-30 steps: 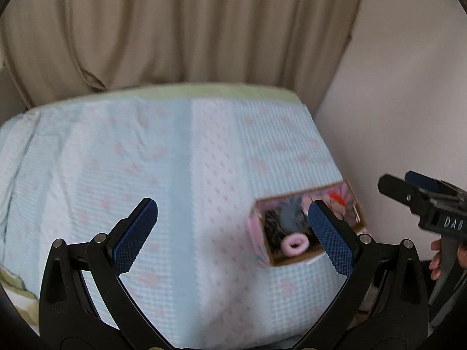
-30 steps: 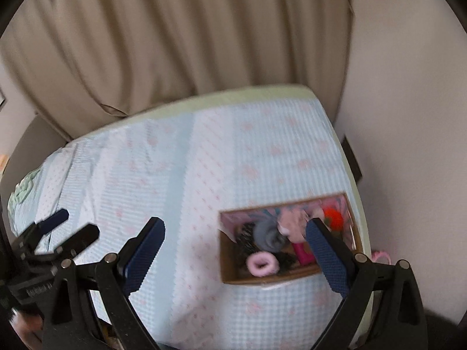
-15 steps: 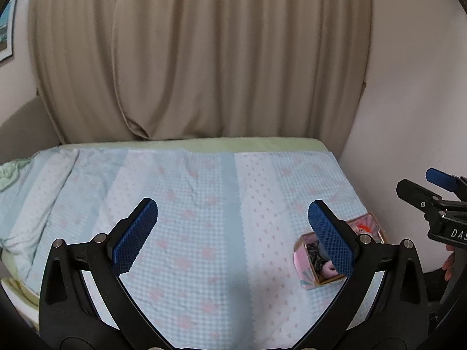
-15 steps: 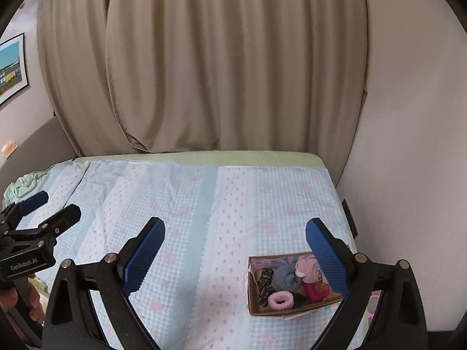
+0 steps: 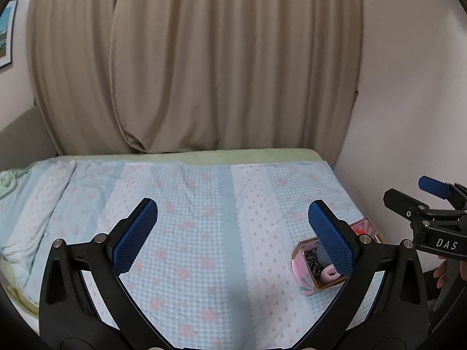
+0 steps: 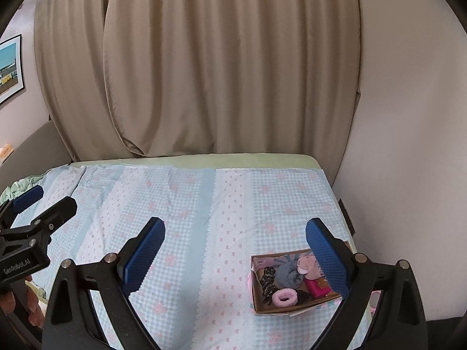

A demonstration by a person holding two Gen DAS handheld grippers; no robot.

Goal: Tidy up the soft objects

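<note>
Pale-blue gingham bedspread [image 6: 186, 221] with pink flowers; beige curtain [image 6: 204, 73]; blue-padded claws.

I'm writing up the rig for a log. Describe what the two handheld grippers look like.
Both are black plastic frames with silver screw heads, each branching into two angled fingers faced with blue cross-hatched pads. The left gripper shows white lettering "GenRobot.AI" on its side in the right wrist view; the right gripper shows "DAS" in the left wrist view. No cables or sleeves are visible.

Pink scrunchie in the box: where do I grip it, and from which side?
Judging by its pose, come straight down with the right gripper, jaws open. The pink scrunchie lies flat near the front wall of the box. Pinch across one side of the ring, one finger in its hole, clear of the dark hair ties.
</note>
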